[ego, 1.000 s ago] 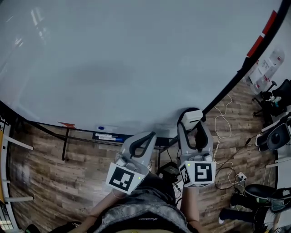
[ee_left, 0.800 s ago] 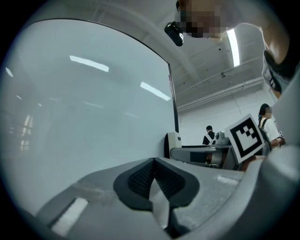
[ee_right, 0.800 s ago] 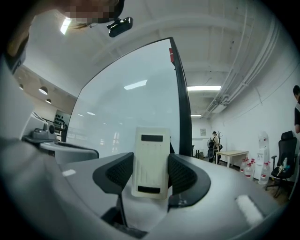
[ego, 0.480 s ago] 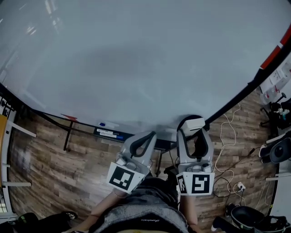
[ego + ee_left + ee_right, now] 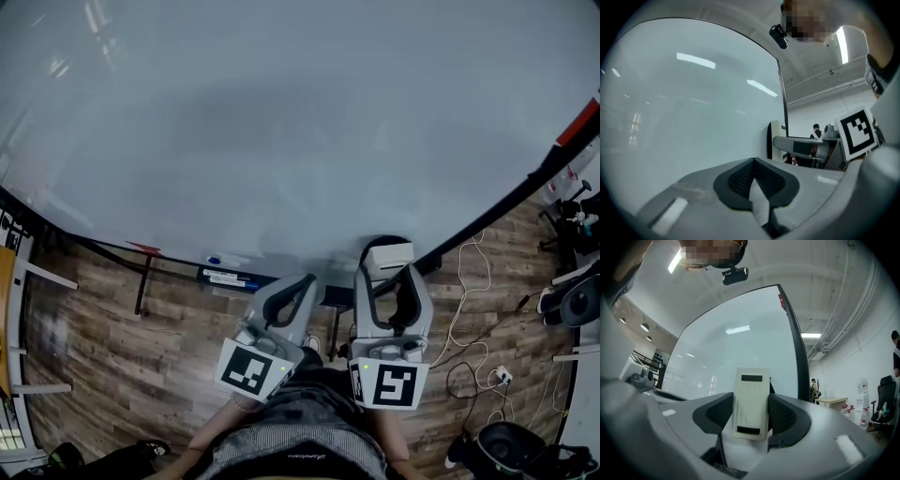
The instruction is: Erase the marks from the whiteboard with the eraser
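A broad whiteboard point(image 5: 281, 122) fills most of the head view, with wood-plank floor point(image 5: 103, 356) below its lower edge. The right gripper point(image 5: 751, 416) has its jaws closed on the eraser point(image 5: 751, 401), one dark ribbed pad pressed against each long side. The eraser stands upright and juts past the jaw tips toward the whiteboard. The left gripper point(image 5: 753, 180) sits just beside the right one, in front of the whiteboard's lower edge, its pads meeting at the tips with nothing held between them. A narrow ledge point(image 5: 225, 277) under the whiteboard carries a blue-tipped marker and a labelled strip. Pale cables point(image 5: 466, 272) trail over the floor past the whiteboard's black frame point(image 5: 506, 208). The eraser is a cream rectangular block with a dark slot near each end. The whiteboard is an even pale grey-blue streaked with reflected ceiling lights. Whether the eraser touches the whiteboard cannot be told from any view. The whiteboard's top and left edges are cut off, and the clutter beyond the frame's right end is too small to make out.
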Motion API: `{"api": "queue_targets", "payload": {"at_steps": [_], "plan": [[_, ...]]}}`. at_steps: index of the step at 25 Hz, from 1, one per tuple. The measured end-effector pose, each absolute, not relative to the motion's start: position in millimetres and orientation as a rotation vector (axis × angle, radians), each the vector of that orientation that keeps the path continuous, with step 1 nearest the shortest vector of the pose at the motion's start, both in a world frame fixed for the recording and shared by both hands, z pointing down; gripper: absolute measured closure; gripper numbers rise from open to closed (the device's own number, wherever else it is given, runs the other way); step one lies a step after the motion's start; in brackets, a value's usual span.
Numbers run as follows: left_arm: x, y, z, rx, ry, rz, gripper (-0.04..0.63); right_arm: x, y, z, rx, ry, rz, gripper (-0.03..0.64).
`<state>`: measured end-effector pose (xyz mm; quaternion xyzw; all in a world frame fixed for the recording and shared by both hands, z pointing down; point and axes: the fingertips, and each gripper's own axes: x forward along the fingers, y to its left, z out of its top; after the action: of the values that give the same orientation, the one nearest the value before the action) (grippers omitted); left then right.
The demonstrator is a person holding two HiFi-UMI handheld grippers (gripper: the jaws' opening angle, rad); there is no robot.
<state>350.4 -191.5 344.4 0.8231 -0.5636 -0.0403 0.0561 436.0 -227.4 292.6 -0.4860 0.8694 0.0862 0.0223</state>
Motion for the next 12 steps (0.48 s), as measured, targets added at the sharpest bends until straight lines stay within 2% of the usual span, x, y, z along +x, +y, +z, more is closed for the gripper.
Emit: {"api": "queue_targets", "payload": {"at_steps": [6, 12], "plan": [[305.3, -186.9, 348.7, 2.554, -1.649, -0.107, 0.592, 386.4, -223.2, 297.0, -1.524, 2.665, 0.249, 0.379], [286.9, -180.1, 339.8, 2.587, -1.585, -0.075, 0.592, 369.6, -218.2, 282.3, -1.542, 2.641, 0.243, 0.379]]}}
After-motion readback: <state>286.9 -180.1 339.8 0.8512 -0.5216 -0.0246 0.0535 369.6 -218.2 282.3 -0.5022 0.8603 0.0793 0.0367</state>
